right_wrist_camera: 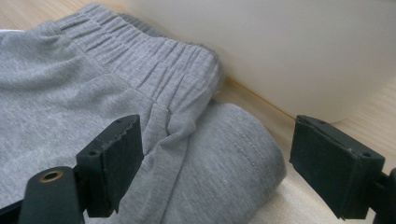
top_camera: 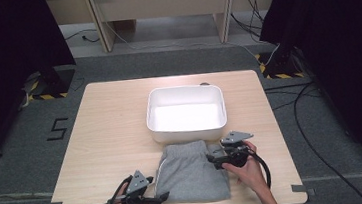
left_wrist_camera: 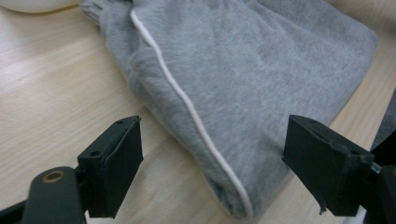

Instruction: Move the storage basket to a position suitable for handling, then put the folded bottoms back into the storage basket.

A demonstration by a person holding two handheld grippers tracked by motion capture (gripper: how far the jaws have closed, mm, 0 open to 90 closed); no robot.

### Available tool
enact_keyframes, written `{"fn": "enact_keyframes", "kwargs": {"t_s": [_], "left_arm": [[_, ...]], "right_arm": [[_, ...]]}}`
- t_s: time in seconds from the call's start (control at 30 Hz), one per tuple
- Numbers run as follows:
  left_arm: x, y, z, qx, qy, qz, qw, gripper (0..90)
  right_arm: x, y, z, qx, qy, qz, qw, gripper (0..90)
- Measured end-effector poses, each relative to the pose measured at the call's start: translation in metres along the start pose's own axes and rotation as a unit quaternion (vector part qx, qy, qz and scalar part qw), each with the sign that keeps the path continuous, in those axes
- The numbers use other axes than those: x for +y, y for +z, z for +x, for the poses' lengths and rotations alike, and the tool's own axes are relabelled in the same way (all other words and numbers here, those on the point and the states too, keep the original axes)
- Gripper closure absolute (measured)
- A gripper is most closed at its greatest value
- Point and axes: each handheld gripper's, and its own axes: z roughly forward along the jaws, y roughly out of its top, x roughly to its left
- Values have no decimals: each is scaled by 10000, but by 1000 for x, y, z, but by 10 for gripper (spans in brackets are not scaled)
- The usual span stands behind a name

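Folded grey sweat shorts point(top_camera: 192, 174) are lying on the pale wood-grain tabletop point(top_camera: 107, 134), just in front of a white rounded-corner plastic tub point(top_camera: 186, 112), their ribbed elastic waistband point(right_wrist_camera: 154, 58) sitting close against the tub's smooth wall. The fabric is looking soft and fleecy, with a thin white piping stripe point(left_wrist_camera: 196, 121) running down one side seam. The left gripper point(top_camera: 159, 200) is hovering at the near left corner of the shorts, its blocky black fingers point(left_wrist_camera: 114, 161) standing apart with the hem between them, not pressing. The right gripper point(top_camera: 213, 160) is sitting at the waistband's right corner, fingers point(right_wrist_camera: 112, 161) likewise spread around the folded edge
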Motion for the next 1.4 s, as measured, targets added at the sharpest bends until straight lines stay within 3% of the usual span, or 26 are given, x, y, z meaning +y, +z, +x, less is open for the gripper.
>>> {"fn": "enact_keyframes", "kwargs": {"t_s": [0.27,0.8,1.03,1.1,1.27,1.4], "left_arm": [[0,10,-3,-63,-61,166,9998,197],[-2,11,-8,-331,-25,46,9994,511],[-4,11,-8,-397,-57,-14,9992,571],[-5,10,-7,-429,-65,-23,9991,583],[-3,10,-4,-603,-61,33,9982,617],[-4,10,-4,-631,-16,9,9980,632]], "right_arm": [[0,5,0,9,-19,64,10000,178],[-3,24,-2,202,155,345,9991,178],[-4,28,-3,277,177,385,9987,182],[-4,28,-2,327,121,365,9987,227],[-2,33,9,629,-159,243,9976,449],[-1,34,13,703,-176,278,9970,552]]}}
